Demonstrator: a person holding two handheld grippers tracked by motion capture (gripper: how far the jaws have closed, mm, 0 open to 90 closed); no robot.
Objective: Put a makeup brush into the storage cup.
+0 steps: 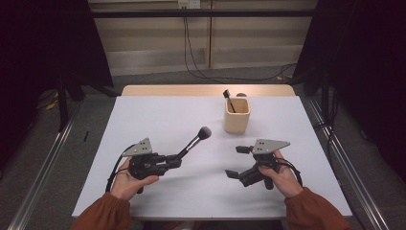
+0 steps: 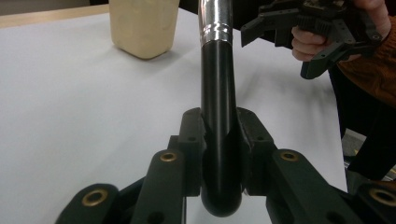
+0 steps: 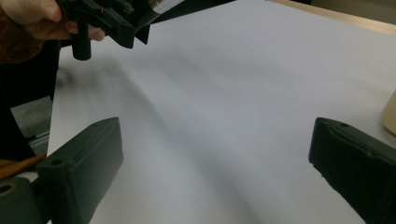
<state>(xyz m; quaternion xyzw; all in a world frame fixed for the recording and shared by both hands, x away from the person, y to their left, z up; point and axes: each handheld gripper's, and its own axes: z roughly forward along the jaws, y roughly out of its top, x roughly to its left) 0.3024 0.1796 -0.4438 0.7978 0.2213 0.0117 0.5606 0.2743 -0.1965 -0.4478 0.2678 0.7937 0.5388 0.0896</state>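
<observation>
Apparently the work is the putting away of brushes into the beige cup (image 1: pixel 237 117) at the far side of the white table (image 1: pixel 143 120). One dark-handled tool is already seen standing in that cup, so part of the job can be judged done. A second brush, the makeup brush (image 1: pixel 194 141), is held clear of the table by the left gripper (image 1: pixel 173 160), whose jaws are closed on the lower end of the handle; in the left gripper view the black handle (image 2: pixel 218 140) is seen clamped between the two pads, its rounded butt end showing just below them. What is left, by this judgement, is for the brush to be carried across and lowered into the cup, which stands well apart from it, farther back and to the right.

The brush is made up of a glossy black handle, a bright silver collar (image 2: pixel 215 21) and a rounded grey tuft of bristles (image 1: pixel 205 132). It is tilted, with the bristles pointing up and toward the cup.

The right gripper (image 1: pixel 238 162) is held over the near right part of the table with its jaws spread wide and nothing between them.
</observation>
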